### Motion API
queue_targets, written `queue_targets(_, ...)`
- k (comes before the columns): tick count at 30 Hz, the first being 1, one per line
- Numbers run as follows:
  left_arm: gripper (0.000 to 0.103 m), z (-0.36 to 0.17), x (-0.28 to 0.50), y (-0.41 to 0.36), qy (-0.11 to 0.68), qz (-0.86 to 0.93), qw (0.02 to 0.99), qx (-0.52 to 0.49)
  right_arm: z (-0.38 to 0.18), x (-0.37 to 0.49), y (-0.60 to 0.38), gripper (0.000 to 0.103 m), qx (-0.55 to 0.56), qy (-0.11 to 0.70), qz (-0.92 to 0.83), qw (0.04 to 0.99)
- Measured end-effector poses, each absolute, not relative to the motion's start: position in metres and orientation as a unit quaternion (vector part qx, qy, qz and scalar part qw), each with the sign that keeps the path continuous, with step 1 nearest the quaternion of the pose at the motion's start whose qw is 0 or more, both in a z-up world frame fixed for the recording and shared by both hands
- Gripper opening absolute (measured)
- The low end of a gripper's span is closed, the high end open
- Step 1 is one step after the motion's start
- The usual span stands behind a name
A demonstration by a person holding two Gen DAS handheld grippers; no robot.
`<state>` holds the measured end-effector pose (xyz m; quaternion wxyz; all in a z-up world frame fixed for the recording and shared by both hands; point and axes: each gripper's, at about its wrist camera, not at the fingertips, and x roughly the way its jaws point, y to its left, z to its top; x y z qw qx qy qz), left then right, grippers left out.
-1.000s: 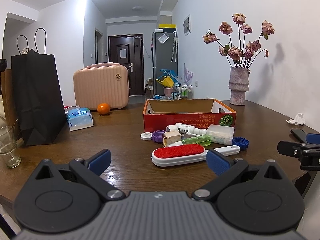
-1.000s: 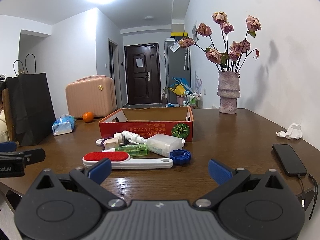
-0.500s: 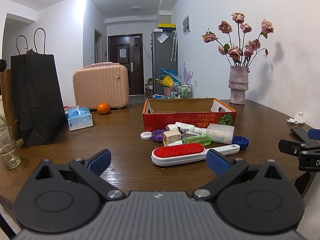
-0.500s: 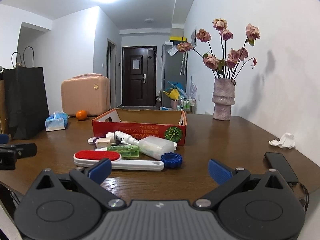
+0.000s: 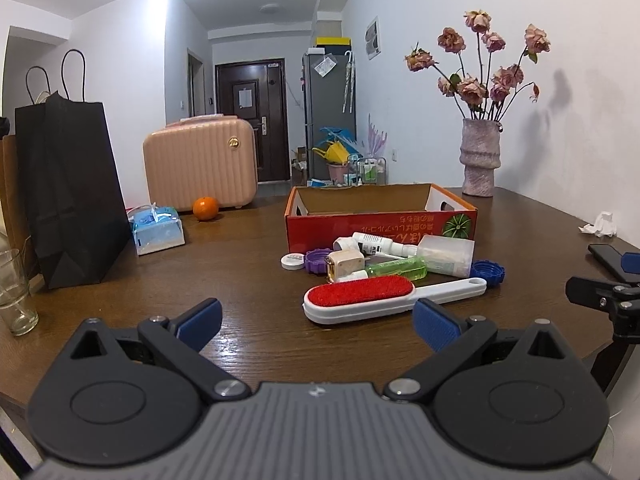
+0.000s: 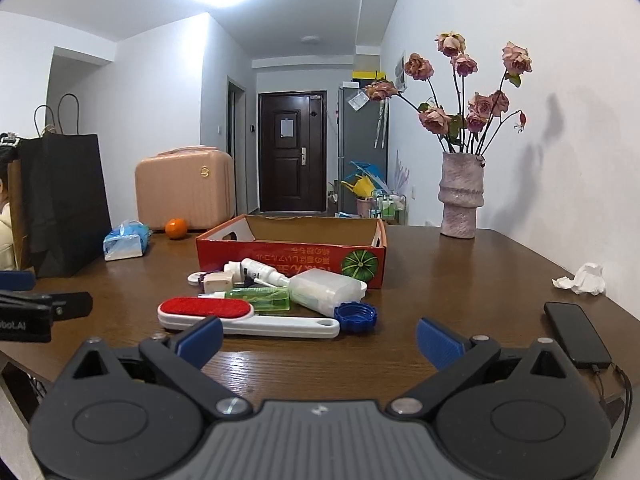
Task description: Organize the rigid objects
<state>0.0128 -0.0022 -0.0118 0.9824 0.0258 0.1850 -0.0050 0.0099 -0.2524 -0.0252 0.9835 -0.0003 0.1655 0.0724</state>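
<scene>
A red cardboard box (image 5: pixel 380 230) (image 6: pixel 292 256) stands open on the brown table. In front of it lies a heap of small items: a white lint brush with a red pad (image 5: pixel 360 294) (image 6: pixel 208 308), a green bottle (image 5: pixel 396 269) (image 6: pixel 260 297), a white tube (image 5: pixel 376 242), a clear plastic case (image 5: pixel 446 254) (image 6: pixel 324 290), a blue cap (image 5: pixel 487 272) (image 6: pixel 356 316), a purple cap (image 5: pixel 316 258) and a beige plug (image 5: pixel 344 266). My left gripper (image 5: pixel 316 320) is open and empty, just short of the brush. My right gripper (image 6: pixel 318 340) is open and empty, near the brush handle.
A black paper bag (image 5: pixel 68 192), a glass (image 5: pixel 14 292), a blue tissue pack (image 5: pixel 158 230), an orange (image 5: pixel 205 208) and a pink case (image 5: pixel 200 164) stand at the left. A vase of dried roses (image 6: pixel 460 200), a crumpled tissue (image 6: pixel 582 278) and a phone (image 6: pixel 576 332) are at the right.
Both grippers have drifted slightly; the right one has moved a little to the right, so the objects sit further left in its view. Both stay open and nothing on the table has moved.
</scene>
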Motion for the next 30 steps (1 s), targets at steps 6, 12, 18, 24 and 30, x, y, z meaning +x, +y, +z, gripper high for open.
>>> queue_targets(6,0.103,-0.019,0.022,-0.001,0.199,0.000,0.980,0.021,-0.034,0.019,-0.253,0.103,0.011,0.183,0.082,0.980)
queue_targets(12,0.103,-0.026,0.048,0.000,0.221,0.017,0.975,0.016,-0.041,0.039,-0.256,0.103,0.017,0.201,0.087,0.976)
queue_targets(18,0.103,-0.039,0.089,0.005,0.223,0.028,0.974,0.026,-0.057,0.080,-0.267,0.103,0.033,0.227,0.102,0.968)
queue_targets(24,0.103,-0.044,0.146,0.021,0.251,0.016,0.967,-0.042,-0.076,0.136,-0.278,0.099,0.079,0.307,0.123,0.940)
queue_targets(30,0.103,-0.054,0.190,0.025,0.297,-0.021,0.954,-0.046,-0.086,0.187,-0.285,0.025,0.125,0.332,0.115,0.928)
